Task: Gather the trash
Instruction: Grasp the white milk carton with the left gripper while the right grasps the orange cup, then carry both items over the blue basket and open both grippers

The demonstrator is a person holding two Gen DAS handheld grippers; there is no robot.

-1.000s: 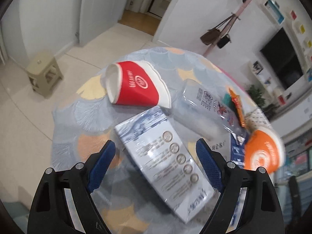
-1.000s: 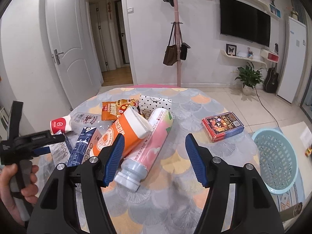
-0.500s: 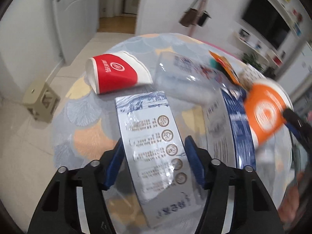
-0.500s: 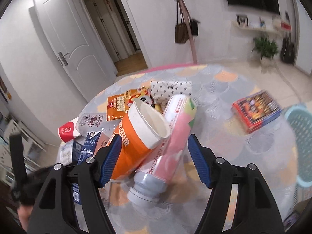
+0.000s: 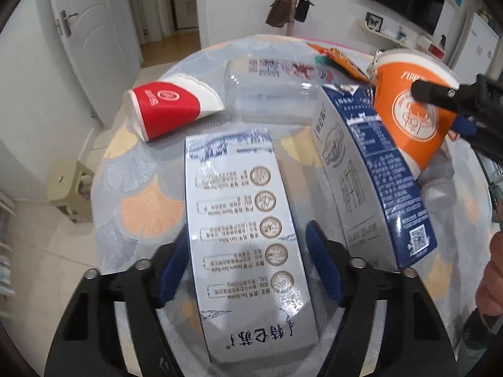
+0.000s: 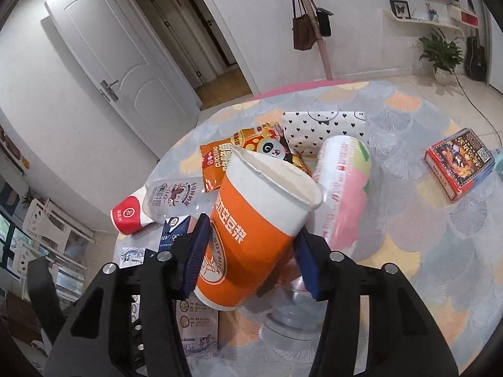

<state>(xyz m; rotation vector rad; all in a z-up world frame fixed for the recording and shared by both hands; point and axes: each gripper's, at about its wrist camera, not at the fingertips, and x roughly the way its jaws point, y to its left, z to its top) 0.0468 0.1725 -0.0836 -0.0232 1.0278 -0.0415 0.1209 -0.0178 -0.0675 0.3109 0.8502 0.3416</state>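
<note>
Trash lies on a round table with a patterned cloth [image 5: 147, 210]. My left gripper [image 5: 248, 267] has its jaws around a silver milk carton [image 5: 245, 223] lying flat; the left pad touches it and the right pad stands a little off. My right gripper [image 6: 251, 257] has its jaws around an orange paper cup [image 6: 251, 232] lying on its side, pads close to both flanks. The orange cup also shows in the left wrist view [image 5: 411, 116] with the right gripper's finger on it.
A red paper cup [image 5: 169, 106], a clear plastic bottle [image 5: 270, 91] and a blue carton [image 5: 371, 169] lie by the silver carton. A pink bottle [image 6: 342, 188], a snack bag [image 6: 245, 150], a dotted pouch [image 6: 323, 128] and a card box [image 6: 459, 163] lie farther off.
Both grippers moved forward and narrowed. The left one now straddles the silver carton; the right one now straddles the orange cup, which looms larger.
</note>
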